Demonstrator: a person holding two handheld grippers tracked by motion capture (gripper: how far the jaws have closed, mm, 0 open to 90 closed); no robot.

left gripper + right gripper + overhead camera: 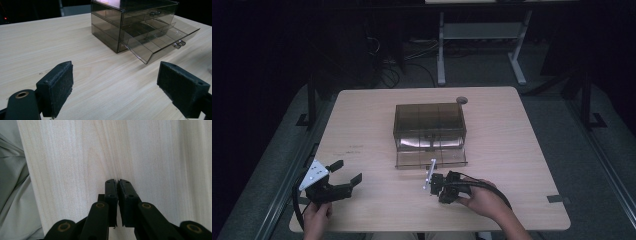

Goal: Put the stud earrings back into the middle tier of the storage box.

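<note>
A light wooden table (512, 150) fills the middle of the frame on grey floor (557, 130). At the top, a white-legged desk frame (477, 35) and, seemingly, tangled cables (387, 70) sit in darkness.

My pale wood-grain table (362, 125), smoky clear drawer box (429, 120) on it, bottom drawer (432, 157) pulled out

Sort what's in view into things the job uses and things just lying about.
In use: smoky transparent plastic drawer box; its pulled-out bottom drawer; left hand-held gripper; right hand-held gripper.
Lying about: round grey table grommet; white desk frame behind.
</note>
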